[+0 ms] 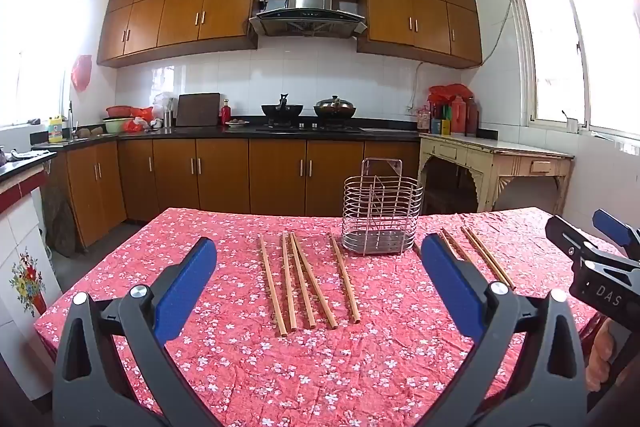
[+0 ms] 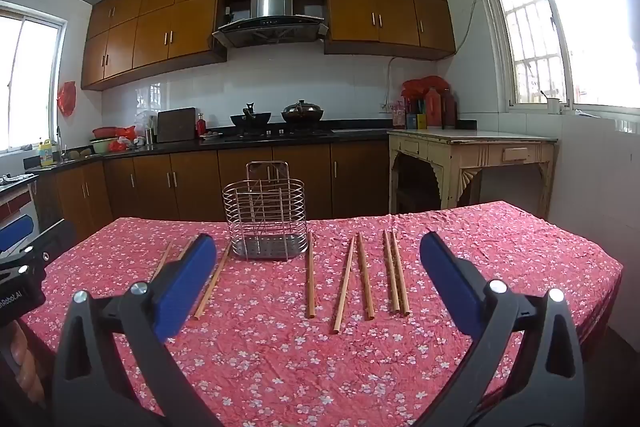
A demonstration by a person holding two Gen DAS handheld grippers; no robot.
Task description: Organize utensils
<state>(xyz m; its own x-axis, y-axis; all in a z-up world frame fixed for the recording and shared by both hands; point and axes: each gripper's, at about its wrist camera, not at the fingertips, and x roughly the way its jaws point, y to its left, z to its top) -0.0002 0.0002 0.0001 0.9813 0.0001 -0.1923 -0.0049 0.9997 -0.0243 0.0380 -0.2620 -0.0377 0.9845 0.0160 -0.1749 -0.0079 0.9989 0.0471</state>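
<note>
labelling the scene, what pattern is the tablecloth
The tablecloth is red-pink with small white and pink blossoms all over, clearest in the right wrist view.

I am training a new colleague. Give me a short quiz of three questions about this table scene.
1. True or false: the left hand-held gripper and the right hand-held gripper are both shut.
2. The chopsticks lie: A) inside the wire rack; B) flat on the tablecloth; C) on the floor.
3. In the right wrist view, how many chopsticks lie to the right of the wire rack?
Key: 1 false; 2 B; 3 five.
</note>
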